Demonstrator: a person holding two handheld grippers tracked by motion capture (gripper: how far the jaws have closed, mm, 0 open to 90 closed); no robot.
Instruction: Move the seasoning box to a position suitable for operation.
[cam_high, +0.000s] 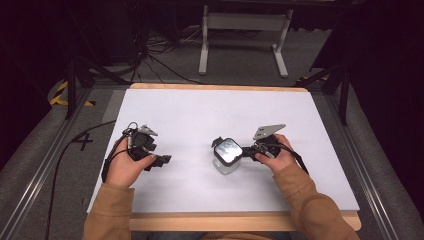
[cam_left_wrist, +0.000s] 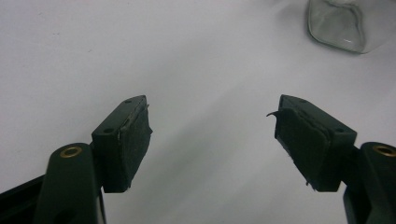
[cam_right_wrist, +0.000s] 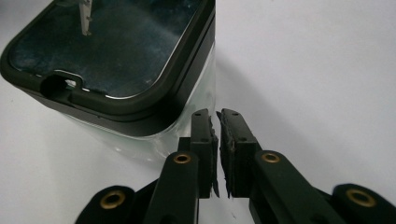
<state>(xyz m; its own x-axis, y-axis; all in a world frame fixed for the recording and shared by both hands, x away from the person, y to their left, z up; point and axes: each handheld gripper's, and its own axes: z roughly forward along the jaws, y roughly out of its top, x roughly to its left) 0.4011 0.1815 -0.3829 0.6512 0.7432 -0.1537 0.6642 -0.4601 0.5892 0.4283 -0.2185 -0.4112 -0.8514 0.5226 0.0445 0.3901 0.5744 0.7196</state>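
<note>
Jar (cam_high: 227, 156) of clear glass with a dark lid stands near the middle of the white table (cam_high: 200, 115). Your left gripper (cam_left_wrist: 212, 135) rests well left of it, jaws spread wide. Your right gripper (cam_right_wrist: 218, 140) sits just beside the jar, jaws nearly closed, seemingly gripping nothing.
</note>
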